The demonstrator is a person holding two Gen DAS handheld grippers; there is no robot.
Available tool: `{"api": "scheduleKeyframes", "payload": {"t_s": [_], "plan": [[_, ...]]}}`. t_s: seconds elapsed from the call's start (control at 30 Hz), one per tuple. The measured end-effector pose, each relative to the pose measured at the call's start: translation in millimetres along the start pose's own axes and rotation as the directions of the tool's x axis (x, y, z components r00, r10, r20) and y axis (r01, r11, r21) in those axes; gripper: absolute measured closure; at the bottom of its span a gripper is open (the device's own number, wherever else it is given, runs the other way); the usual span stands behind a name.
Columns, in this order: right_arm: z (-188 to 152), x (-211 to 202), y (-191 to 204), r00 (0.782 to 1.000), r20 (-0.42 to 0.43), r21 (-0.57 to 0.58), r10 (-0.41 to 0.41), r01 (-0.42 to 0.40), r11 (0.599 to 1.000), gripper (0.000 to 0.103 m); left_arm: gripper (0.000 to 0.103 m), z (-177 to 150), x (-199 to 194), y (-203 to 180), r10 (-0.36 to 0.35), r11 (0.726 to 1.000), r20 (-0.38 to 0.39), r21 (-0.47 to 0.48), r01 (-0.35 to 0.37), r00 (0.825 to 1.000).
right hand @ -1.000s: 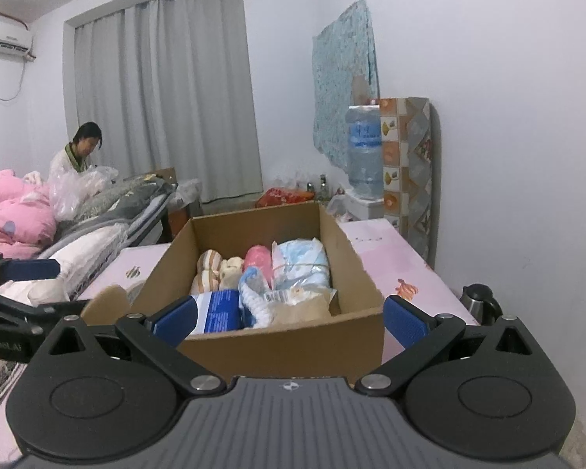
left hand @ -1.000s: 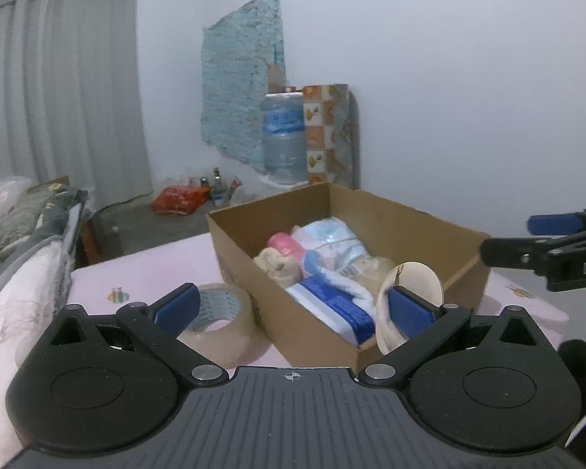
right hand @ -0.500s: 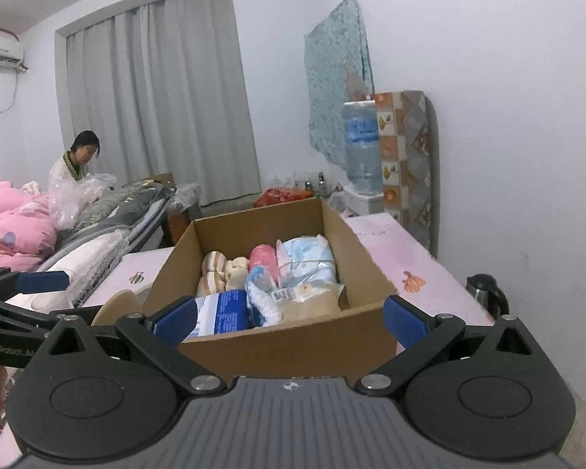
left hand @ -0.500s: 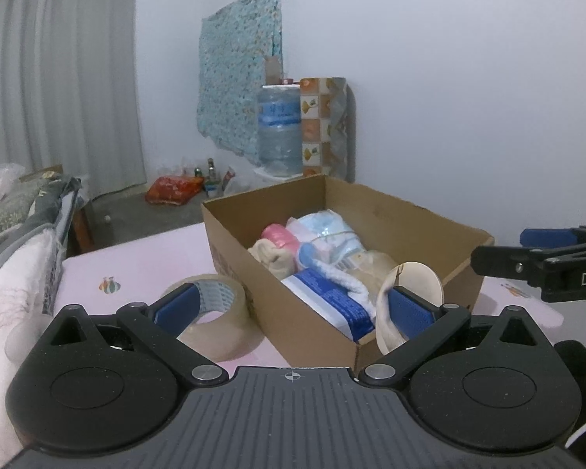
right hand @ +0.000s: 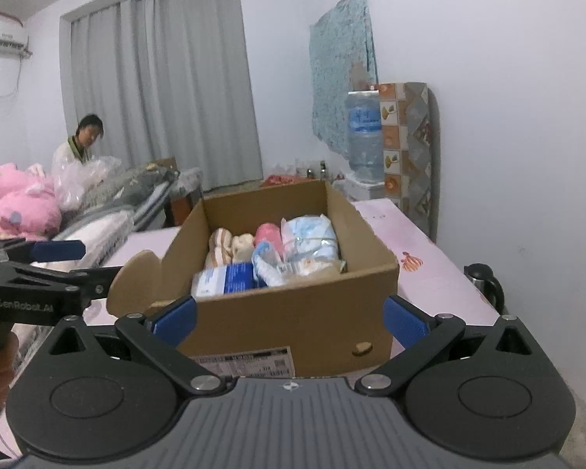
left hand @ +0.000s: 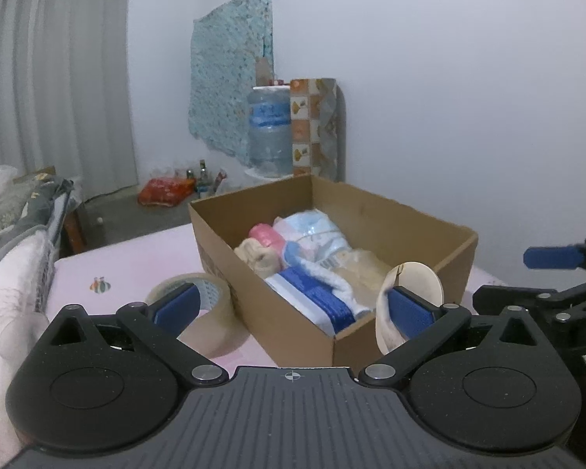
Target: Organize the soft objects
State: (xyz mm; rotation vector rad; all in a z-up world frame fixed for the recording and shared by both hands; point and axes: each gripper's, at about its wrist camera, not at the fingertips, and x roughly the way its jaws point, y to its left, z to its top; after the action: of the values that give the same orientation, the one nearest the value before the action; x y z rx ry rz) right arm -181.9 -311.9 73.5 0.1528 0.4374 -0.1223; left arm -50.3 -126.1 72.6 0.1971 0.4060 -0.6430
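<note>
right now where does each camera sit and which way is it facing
left wrist: on the left hand-held gripper, looking forward and slightly down at the cardboard box from its corner beside the tape roll; own open fingers show.
right wrist: on the right hand-held gripper, facing the box's near wall; own open fingers show.
shared: the box, the water jug, and each other's gripper.

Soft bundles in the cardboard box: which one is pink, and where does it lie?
The small pink roll is the one. It lies toward the far end of the cardboard box, between the cream plush piece and the pale blue wrapped pack.
</note>
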Motion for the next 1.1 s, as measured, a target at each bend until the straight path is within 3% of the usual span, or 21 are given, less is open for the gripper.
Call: {"api": "scheduleKeyframes", "payload": {"t_s": [0.47, 1.1], "plan": [[-3.3, -1.3, 4.6, 0.999, 0.042, 0.020, -0.005, 0.004, 1.000, 0.076, 0.000, 1.2, -0.5, -1.8, 0.011, 1.000, 0.002, 0.006, -0.011, 1.000], [-13.7, -1.9, 1.3, 0.999, 0.036, 0.053, -0.017, 0.015, 0.999, 0.076, 0.000, -1.0, -9.6, -5.0, 0.012, 1.000, 0.044, 0.015, -0.012, 0.999]]}}
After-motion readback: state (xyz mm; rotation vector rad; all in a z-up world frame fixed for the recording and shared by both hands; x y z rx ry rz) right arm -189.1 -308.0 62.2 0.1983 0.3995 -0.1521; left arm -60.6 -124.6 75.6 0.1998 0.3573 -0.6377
